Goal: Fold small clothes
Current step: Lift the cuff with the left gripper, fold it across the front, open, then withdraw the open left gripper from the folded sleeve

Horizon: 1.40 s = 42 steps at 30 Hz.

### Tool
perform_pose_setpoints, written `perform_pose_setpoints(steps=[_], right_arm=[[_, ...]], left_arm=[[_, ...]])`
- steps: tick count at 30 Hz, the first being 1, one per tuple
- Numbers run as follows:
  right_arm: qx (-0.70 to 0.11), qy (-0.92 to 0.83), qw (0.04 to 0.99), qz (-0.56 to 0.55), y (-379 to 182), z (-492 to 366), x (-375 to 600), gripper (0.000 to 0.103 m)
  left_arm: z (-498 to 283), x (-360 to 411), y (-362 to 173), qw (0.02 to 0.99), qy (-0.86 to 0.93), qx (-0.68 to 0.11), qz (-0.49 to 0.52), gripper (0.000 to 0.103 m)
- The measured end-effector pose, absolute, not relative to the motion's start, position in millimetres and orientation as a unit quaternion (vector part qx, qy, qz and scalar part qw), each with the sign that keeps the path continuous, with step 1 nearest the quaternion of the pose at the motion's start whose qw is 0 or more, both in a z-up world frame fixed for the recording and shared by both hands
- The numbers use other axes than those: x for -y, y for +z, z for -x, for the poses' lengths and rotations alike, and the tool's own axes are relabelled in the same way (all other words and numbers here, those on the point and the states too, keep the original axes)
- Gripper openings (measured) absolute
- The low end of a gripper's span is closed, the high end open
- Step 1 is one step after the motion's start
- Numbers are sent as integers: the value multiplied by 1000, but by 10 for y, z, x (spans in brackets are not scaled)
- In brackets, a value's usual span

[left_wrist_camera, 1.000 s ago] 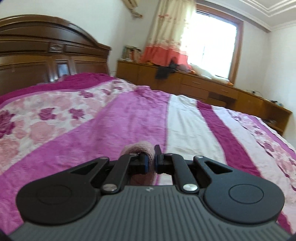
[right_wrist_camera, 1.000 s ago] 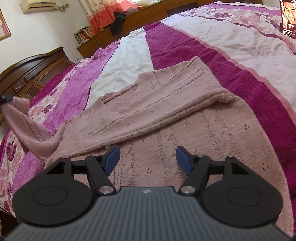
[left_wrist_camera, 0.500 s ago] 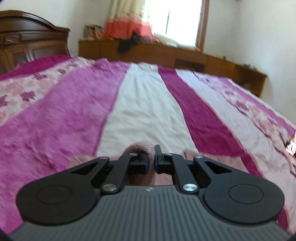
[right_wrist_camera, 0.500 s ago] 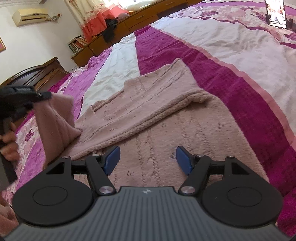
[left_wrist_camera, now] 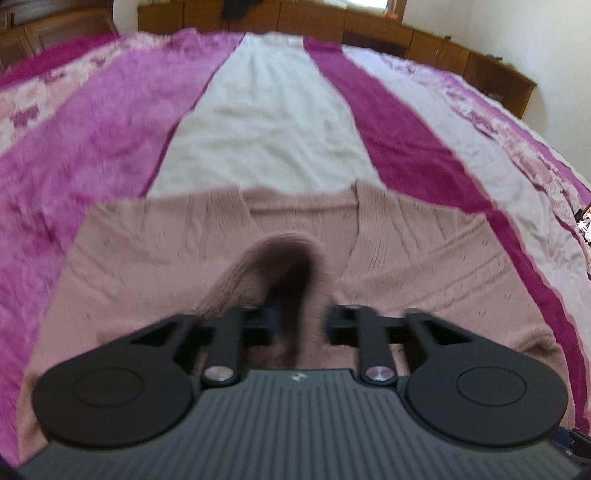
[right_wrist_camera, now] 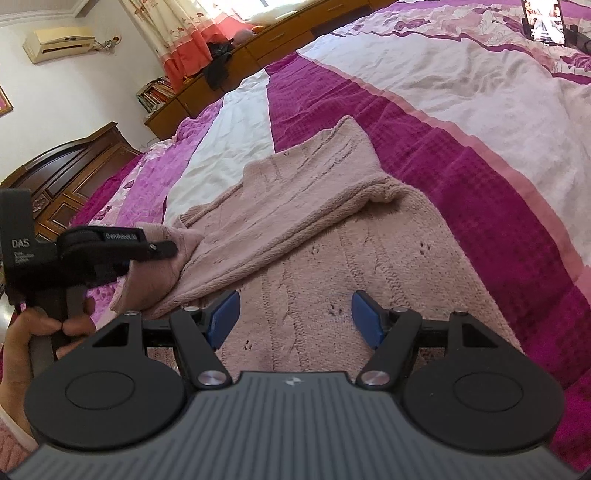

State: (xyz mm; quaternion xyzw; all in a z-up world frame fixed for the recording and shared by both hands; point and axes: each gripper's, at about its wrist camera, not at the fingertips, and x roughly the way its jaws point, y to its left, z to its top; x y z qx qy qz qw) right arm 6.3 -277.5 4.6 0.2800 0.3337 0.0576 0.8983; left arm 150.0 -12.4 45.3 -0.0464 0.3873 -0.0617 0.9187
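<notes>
across the striped bedspread (right_wrist_camera: 461, 155), a pink knitted sweater (right_wrist_camera: 332, 258) lies spread flat, its right sleeve (right_wrist_camera: 314, 184) already folded diagonally over the body toward 10 o'clock. in the left wrist view, which is blurred, the left gripper (left_wrist_camera: 299, 325) shows its jaws parted by a modest gap, with the left sleeve (left_wrist_camera: 273, 266) of the sweater draped up between them and arching toward 12 o'clock; whether the fingers still press the knit cannot be told. from the right wrist view the same gripper sits at 9 o'clock, held by a hand (right_wrist_camera: 40, 332), with the sleeve bunched under its tip above the sweater's edge. the right gripper (right_wrist_camera: 293, 317) hovers over the lower body of the sweater, blue pads (right_wrist_camera: 223, 314) spread wide and holding nothing. a wooden headboard (right_wrist_camera: 74, 173) stands at 10 o'clock, and a phone (right_wrist_camera: 543, 20) is propped on the bed at 1 o'clock.
</notes>
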Motion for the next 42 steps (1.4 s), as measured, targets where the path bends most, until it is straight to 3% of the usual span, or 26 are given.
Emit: perform_pose_setpoints(steps=[21, 42], right_arm=[[-334, 58, 899, -276, 57, -70, 2749, 74], [-329, 114, 909, -227, 345, -219, 2297, 74]], left_arm=[[-1261, -3, 569, 888, -43, -455, 56, 43], [-859, -592, 651, 887, 7, -457, 64, 44]])
